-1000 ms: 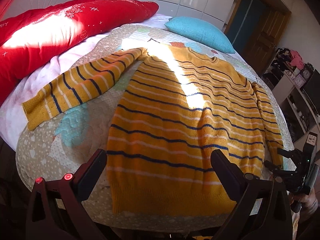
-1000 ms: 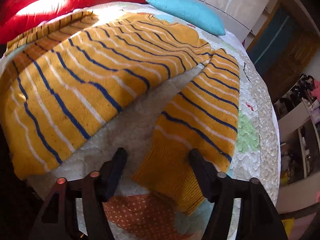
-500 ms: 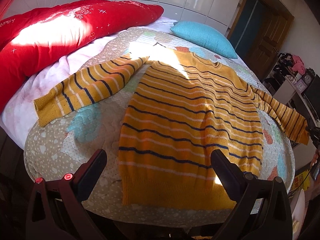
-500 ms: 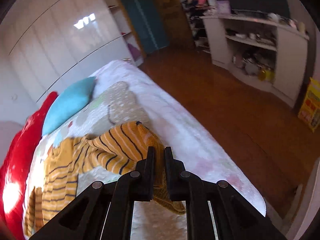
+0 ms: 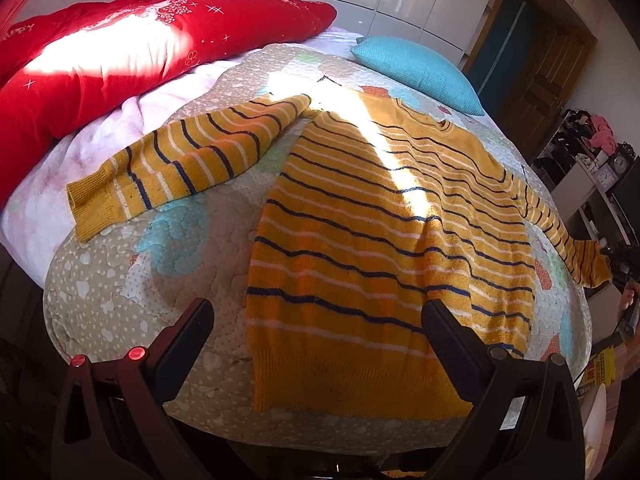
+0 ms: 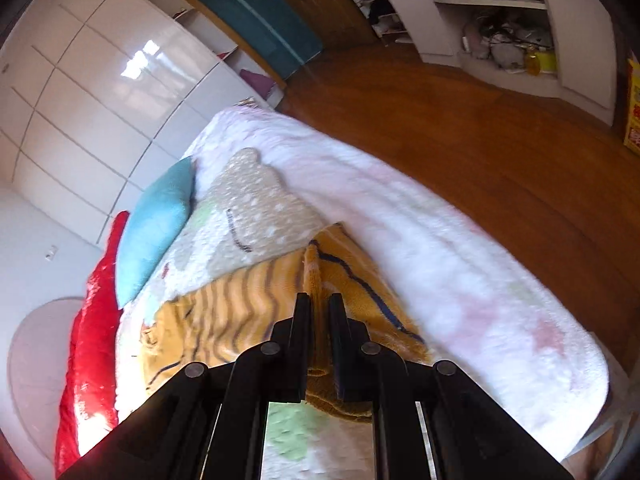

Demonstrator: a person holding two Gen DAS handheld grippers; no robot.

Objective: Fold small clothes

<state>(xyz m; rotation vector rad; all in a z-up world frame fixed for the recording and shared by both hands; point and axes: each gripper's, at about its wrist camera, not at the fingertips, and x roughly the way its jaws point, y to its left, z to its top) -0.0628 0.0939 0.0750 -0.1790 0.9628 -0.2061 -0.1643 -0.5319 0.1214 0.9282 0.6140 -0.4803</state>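
Note:
A yellow sweater [image 5: 384,232] with navy and white stripes lies flat, front up, on the quilted bed cover [image 5: 192,248]. Its left sleeve [image 5: 184,164] stretches out to the left. Its right sleeve [image 5: 568,240] is pulled out to the right edge. My left gripper [image 5: 316,328] is open and empty, hovering above the sweater's hem at the near edge of the bed. My right gripper [image 6: 319,308] is shut on the cuff of the right sleeve [image 6: 344,280], held at the bed's right side.
A red duvet [image 5: 120,48] lies along the back left and a turquoise pillow [image 5: 416,68] at the head. White wardrobe doors [image 6: 100,92] stand behind. Wooden floor [image 6: 500,152] and shelves [image 6: 500,20] with clutter lie to the right of the bed.
My right gripper closed on the right sleeve's cuff and pulled the sleeve outward to the right. My left gripper drew back a little and stayed open.

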